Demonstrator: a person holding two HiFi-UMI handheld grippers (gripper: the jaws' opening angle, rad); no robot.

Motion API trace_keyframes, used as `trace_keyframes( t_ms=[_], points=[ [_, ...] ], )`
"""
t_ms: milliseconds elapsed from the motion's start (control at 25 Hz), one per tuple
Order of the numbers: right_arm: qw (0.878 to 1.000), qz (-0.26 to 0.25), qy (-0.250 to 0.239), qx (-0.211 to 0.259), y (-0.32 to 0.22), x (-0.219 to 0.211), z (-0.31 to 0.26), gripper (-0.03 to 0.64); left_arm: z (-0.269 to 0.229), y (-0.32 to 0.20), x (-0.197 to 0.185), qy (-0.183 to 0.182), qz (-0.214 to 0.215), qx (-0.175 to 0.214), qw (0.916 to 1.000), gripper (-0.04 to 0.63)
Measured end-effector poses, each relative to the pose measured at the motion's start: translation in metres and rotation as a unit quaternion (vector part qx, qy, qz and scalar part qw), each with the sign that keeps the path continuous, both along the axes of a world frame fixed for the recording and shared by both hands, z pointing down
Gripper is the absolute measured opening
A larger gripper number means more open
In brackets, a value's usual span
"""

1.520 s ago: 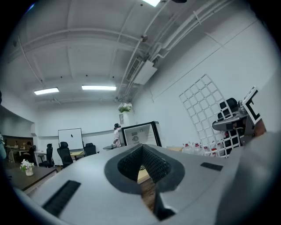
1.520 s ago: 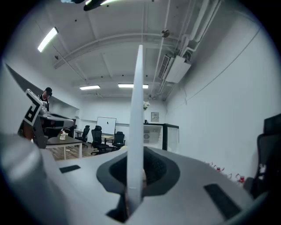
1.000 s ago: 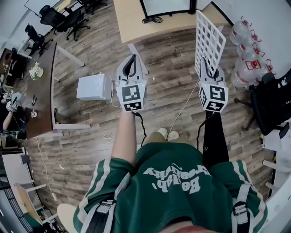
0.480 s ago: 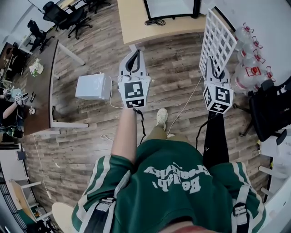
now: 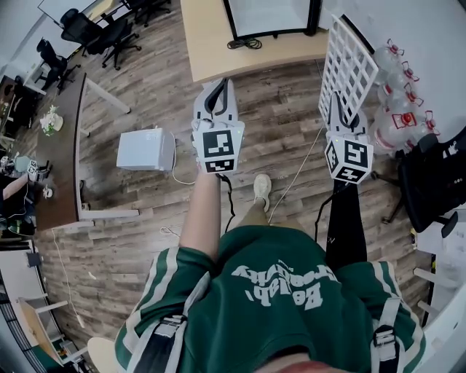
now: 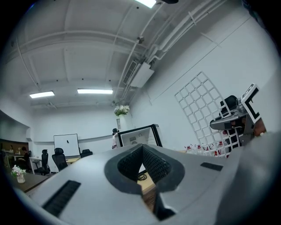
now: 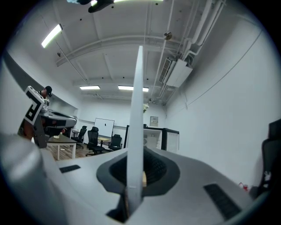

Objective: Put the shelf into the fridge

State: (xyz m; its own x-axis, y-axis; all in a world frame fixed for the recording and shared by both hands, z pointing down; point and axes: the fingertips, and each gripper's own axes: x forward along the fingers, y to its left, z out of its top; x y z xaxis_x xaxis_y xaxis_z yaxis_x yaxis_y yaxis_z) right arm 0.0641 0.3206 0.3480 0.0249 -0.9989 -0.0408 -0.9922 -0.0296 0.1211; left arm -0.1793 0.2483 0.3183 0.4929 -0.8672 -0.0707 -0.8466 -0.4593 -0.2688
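My right gripper [image 5: 336, 100] is shut on the lower edge of a white wire shelf [image 5: 346, 64], which stands upright and tilts away to the right. In the right gripper view the shelf [image 7: 136, 118] shows edge-on between the jaws [image 7: 139, 154]. My left gripper [image 5: 220, 83] is held out level beside it, shut, with nothing in it; its tips [image 6: 143, 149] meet. A black-framed fridge [image 5: 269, 16] with a glass front stands ahead at the top of the head view. It also shows as the fridge [image 6: 139, 135] in the left gripper view.
A light wood table [image 5: 218, 44] lies in front of the fridge. A white box [image 5: 146, 149] with a cable sits on the floor at left. Water bottles [image 5: 397, 87] and a black chair [image 5: 437, 178] crowd the right; a dark desk [image 5: 62, 138] and office chairs [image 5: 95, 29] stand left.
Both grippers have moved forward, toward the fridge and table. The shelf stays in the right gripper and now leans more to the right. The person has stepped forward.
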Motion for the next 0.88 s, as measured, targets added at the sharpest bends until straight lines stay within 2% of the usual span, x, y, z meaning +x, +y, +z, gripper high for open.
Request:
trace_keyframes(
  t_ms=[600,880],
  points=[
    [1.0,0.015,0.011,-0.022,-0.129,0.019,0.007,0.032,0.005,-0.138,0.033,0.005,0.041,-0.008,0.9991,-0.006],
    [0.999,0.013,0.024,-0.028,-0.177,0.013,0.004,0.032,0.003,-0.189,0.034,0.005,0.048,-0.01,0.9988,-0.006]
  ],
)
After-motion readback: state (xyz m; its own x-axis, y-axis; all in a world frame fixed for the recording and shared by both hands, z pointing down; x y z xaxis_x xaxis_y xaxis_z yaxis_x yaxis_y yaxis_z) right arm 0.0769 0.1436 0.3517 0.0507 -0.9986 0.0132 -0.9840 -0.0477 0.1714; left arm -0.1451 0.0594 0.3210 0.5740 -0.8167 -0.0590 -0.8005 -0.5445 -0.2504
